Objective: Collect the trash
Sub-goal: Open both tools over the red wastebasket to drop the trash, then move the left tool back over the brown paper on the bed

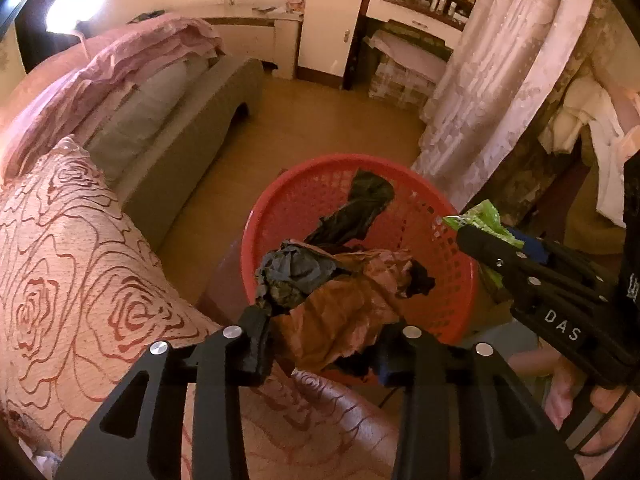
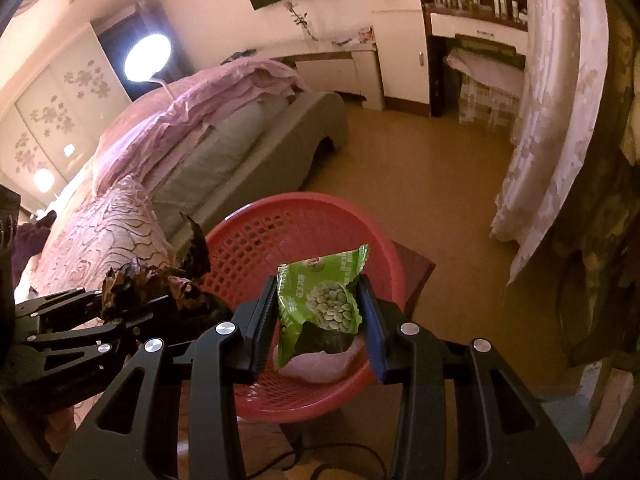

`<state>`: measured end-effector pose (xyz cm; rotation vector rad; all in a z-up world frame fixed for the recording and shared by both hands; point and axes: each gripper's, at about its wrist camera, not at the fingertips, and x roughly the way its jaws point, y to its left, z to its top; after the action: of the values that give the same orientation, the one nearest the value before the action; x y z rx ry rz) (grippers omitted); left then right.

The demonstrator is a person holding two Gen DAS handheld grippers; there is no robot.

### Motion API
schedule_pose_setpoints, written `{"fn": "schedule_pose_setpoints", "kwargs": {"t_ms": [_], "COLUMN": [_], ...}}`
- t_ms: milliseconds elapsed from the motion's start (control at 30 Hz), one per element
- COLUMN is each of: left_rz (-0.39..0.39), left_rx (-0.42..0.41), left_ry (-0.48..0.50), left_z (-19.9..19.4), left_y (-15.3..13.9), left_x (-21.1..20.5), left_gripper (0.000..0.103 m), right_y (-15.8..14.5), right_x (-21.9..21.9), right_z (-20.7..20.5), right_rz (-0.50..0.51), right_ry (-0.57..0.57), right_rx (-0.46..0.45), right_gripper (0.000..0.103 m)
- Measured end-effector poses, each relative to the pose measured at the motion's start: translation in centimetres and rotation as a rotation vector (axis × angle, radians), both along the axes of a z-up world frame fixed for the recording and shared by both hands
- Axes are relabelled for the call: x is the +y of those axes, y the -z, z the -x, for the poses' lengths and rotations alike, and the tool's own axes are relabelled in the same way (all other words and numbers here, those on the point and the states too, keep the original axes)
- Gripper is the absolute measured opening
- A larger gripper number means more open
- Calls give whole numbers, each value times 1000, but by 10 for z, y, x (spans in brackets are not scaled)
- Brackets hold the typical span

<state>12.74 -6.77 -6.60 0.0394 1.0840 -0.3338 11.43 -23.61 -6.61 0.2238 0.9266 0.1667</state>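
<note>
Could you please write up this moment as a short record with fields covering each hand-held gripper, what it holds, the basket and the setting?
left hand-held gripper: holds crumpled dark and brown wrappers over the basket's near rim
right hand-held gripper: shut on green snack packet, above the basket
basket: red, perforated, on a low dark stand
basket contents: something pale pink under the packet
setting: bedroom, bed on the left, curtain on the right

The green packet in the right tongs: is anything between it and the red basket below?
Nothing visible. The green packet hangs over the open red basket, which holds only something pale at the bottom.
</note>
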Motion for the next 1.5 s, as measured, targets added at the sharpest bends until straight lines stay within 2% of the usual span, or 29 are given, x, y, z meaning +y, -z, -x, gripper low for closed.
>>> {"fn": "schedule_pose_setpoints", "kwargs": {"t_ms": [133,200,233,300,400,1167,1333,1500], "left_rz": [-9,-7,-5,-6,-6,-9,-15,-22], "left_rx": [8,10,10,9,9,-92,-131,-173], "left_ry": [5,3,3,4,1,-53,-70,-90], "left_z": [-4,-4,-3,-3,-3,24,36,50], "left_y": [6,8,9,9,9,-23,-35,-49], "left_x": [-2,-3,-3,-2,-1,19,23,27], "left_gripper": [47,57,59,60,64,65,65,68], "right_y": [7,10,11,14,14,-17,-29,-40], "right_x": [1,1,1,0,2,5,5,9], "right_z": [-6,-8,-8,-8,-8,23,35,47], "right_rz": [-9,-21,-27,-38,-33,33,28,20], "right_ry": [0,1,4,12,13,44,66,66], "right_rx": [20,30,34,42,44,-44,-75,-103], "right_gripper": [42,47,52,55,56,57,66,71]}}
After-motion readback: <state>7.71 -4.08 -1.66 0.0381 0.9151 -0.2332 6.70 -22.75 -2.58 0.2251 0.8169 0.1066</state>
